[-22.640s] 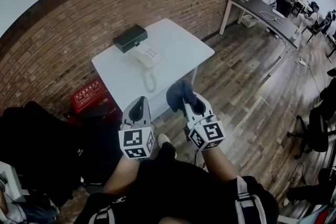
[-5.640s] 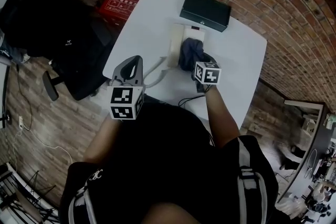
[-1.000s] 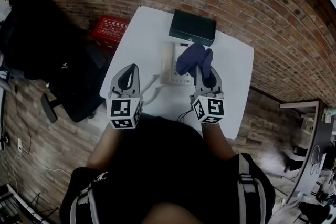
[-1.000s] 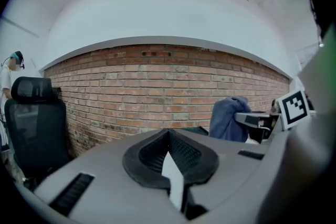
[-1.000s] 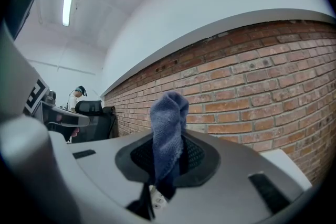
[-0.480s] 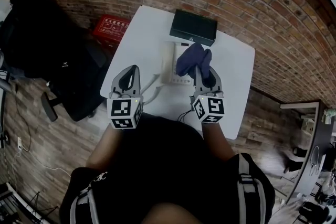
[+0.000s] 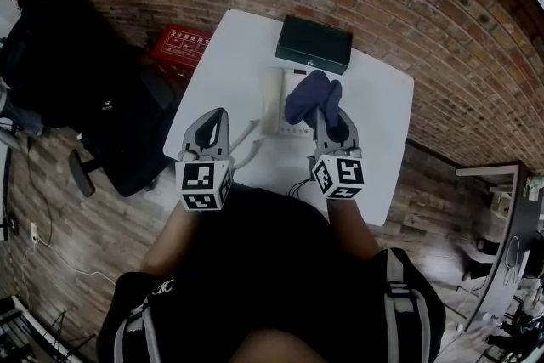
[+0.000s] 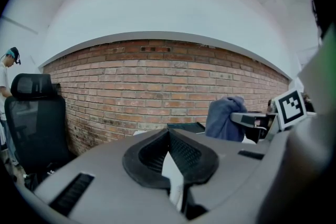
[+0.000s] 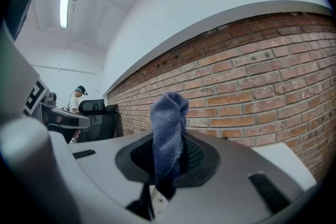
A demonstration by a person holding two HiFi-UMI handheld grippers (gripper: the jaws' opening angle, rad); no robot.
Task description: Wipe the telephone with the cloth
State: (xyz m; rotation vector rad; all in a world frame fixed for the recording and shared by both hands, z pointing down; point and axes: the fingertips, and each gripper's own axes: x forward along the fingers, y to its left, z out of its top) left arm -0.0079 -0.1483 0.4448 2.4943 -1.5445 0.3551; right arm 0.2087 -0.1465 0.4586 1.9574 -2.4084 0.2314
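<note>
Right gripper (image 7: 330, 116), fingers (image 9: 207, 161) clamped on blue cloth (image 7: 310, 93), raised over white telephone (image 7: 274, 102) on table (image 7: 384, 116), left gripper (image 7: 212, 125), fingers (image 8: 195, 153) together, empty, at table's near edge.

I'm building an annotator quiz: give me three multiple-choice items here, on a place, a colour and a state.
1. Where is the black rectangular box relative to the white desk telephone?
A nearer the person
B beyond it, towards the brick wall
C on the floor

2. The towelling cloth's colour?
A red
B blue
C yellow

3. The left gripper's jaws?
A together, empty
B wide apart
C clamped on the cloth

Answers: 1B, it sits at the table's far edge; 2B, every view shows it blue; 3A, the tips meet around nothing.
</note>
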